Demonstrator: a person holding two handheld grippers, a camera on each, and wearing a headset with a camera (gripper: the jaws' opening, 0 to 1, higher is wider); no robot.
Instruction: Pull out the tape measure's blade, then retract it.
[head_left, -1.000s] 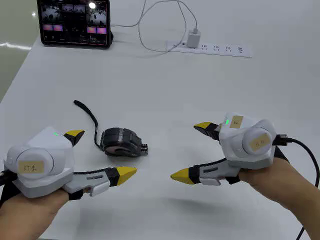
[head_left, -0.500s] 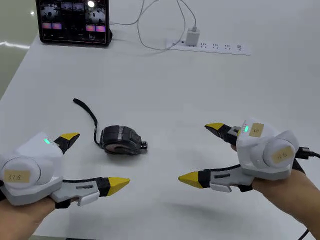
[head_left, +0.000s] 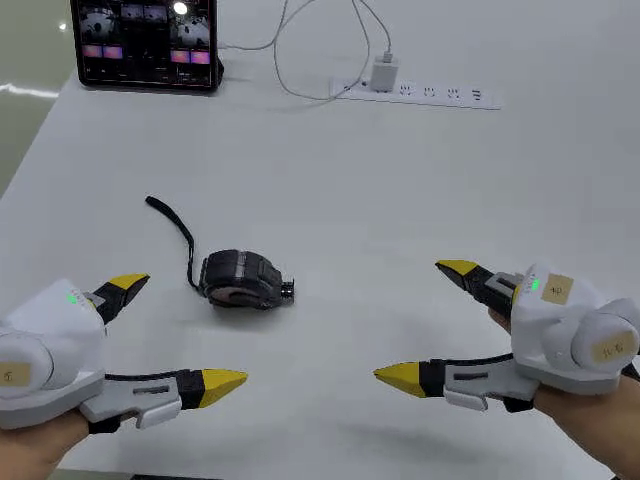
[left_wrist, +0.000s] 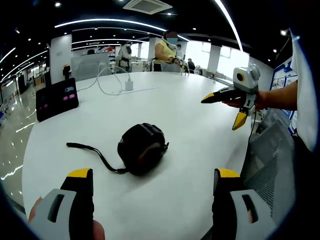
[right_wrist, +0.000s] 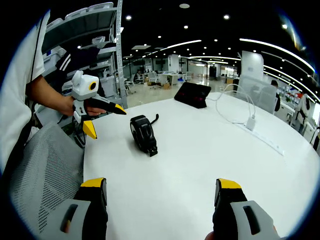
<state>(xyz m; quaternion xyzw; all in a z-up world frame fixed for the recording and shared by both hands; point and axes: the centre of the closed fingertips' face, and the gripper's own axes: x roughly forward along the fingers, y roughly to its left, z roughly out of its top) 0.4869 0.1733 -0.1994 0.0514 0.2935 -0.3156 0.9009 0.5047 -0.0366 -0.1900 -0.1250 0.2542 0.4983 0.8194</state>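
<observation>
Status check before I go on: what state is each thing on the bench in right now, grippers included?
tape measure: lying on the table, blade in, ungripped.
wrist strap: laid out loose on the table.
left gripper: open, holding nothing, short of the tape measure.
right gripper: open, holding nothing.
tablet: screen lit.
charger: plugged into the power strip.

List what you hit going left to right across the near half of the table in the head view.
left gripper → tape measure → right gripper. The tape's wrist strap is left out, since it sits across the same span as the left gripper.
</observation>
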